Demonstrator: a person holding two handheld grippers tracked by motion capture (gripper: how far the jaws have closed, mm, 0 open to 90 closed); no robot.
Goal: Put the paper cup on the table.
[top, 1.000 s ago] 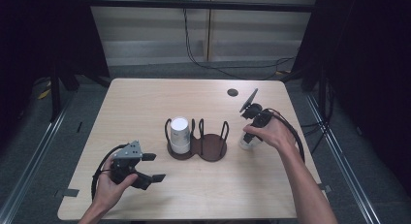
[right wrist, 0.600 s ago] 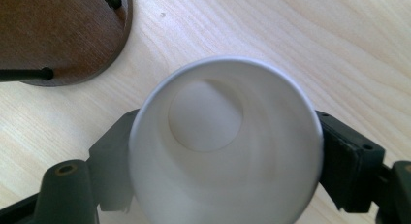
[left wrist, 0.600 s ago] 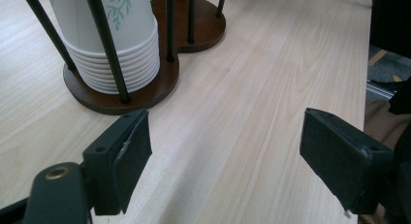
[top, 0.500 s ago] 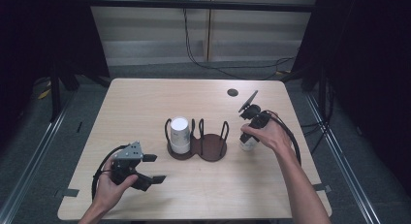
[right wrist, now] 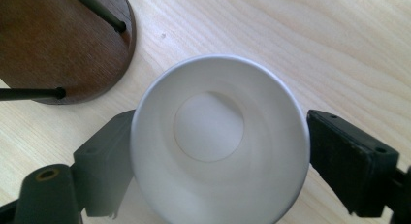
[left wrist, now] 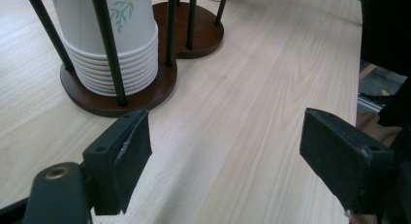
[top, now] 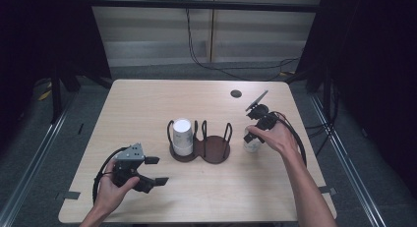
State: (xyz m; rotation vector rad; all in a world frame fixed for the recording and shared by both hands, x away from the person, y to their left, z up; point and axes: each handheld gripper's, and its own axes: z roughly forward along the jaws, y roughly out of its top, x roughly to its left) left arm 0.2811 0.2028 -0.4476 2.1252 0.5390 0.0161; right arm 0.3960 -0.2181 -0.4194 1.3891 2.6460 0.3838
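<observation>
The left tool (top: pixel 150 170) sits nearest the person, low over the table (top: pixel 147 104), its jaws standing wide apart with nothing between them. In the left gripper view bare wood lies between the two pads, and ahead of them and to the left stands the cup holder (left wrist: pixel 140 95), a dark double wooden base with thin black upright rods. Its near ring holds a stack of paper cups (left wrist: pixel 116 44), nested mouth down, with a leaf print on the top one.

Farther off, the right tool (top: pixel 252 134) points down at a single paper cup (top: pixel 252 144) that stands upright on the table just beside the empty ring of the holder. In the right gripper view the cup's open mouth (right wrist: pixel 218 146) lies between the jaws. Those jaws have just been opening, and the right pad stands clear of the rim; the left pad is half hidden behind the cup wall, so contact there cannot be ruled out, but the grip reads as let go.

Judged from this, one cup has been taken off the stack and set down on its own. What is left is probably to draw the right tool away and deal with the rest of the stack.
</observation>
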